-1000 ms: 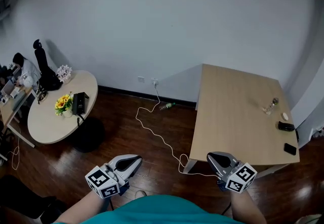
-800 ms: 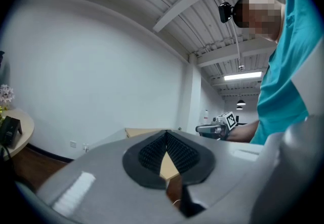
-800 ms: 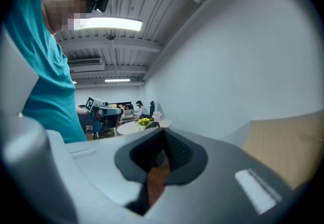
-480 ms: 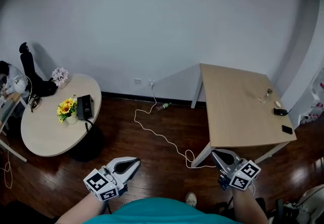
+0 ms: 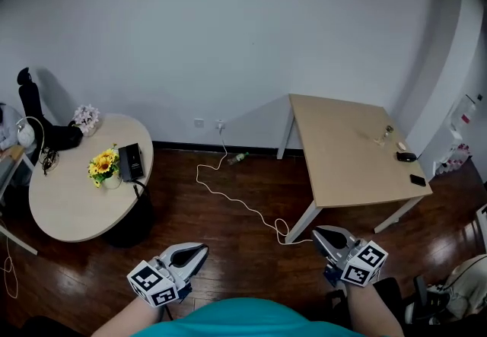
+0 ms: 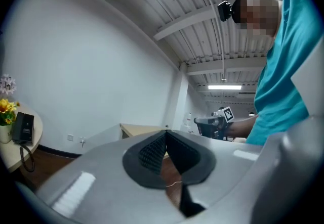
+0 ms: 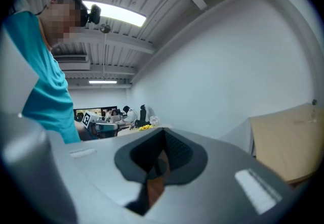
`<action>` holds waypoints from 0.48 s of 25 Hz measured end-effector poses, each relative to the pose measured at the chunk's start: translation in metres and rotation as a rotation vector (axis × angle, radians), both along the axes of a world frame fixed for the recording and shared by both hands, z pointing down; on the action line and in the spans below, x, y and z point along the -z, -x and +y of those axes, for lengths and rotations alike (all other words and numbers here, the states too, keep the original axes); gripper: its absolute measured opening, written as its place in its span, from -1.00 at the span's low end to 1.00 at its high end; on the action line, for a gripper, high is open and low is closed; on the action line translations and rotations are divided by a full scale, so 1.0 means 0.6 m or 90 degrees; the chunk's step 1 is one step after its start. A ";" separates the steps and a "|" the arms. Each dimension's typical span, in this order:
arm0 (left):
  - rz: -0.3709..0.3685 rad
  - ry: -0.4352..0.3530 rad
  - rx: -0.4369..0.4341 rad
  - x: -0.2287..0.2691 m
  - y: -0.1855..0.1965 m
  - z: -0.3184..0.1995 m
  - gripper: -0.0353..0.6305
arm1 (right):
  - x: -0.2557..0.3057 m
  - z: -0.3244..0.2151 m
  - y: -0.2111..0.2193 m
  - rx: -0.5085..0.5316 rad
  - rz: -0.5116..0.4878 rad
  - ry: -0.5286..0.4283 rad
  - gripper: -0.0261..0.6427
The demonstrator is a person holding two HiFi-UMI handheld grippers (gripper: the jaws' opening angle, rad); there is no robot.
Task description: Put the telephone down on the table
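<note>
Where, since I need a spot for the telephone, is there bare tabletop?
The rectangular table is bare across its left and near parts; small items crowd its right edge. The round table is free nearside; flowers and telephone crowd its far half.

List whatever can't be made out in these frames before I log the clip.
1. Telephone on the round table: too small in the head view to tell how its handset sits.
2. Dark items on the rectangular table: too small in the head view to name.
3. Clutter left of the round table: cut off by the head view's edge.
</note>
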State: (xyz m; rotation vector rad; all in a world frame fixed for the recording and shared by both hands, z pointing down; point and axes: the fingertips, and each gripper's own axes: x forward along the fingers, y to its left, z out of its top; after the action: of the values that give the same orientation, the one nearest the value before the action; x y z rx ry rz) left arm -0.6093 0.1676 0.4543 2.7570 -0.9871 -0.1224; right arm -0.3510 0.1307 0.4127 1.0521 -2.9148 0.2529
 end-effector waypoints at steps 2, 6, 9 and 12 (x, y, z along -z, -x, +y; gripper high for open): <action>-0.015 -0.016 -0.005 0.010 -0.024 0.017 -0.88 | 0.001 0.016 -0.009 0.015 0.001 -0.005 -0.92; -0.020 -0.023 0.036 0.022 -0.060 0.052 -0.88 | -0.022 0.054 -0.034 0.057 -0.014 0.016 -0.92; -0.006 0.000 0.071 0.012 -0.095 0.082 -0.88 | -0.052 0.098 -0.050 0.111 -0.012 0.036 -0.92; -0.016 0.024 0.076 -0.008 -0.139 0.112 -0.88 | -0.086 0.133 -0.068 0.154 0.010 0.044 -0.92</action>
State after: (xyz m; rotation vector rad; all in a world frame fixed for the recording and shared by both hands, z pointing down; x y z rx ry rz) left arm -0.5257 0.2350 0.4591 2.6715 -1.1474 -0.0867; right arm -0.3105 0.2107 0.4644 0.6813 -2.9565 0.3313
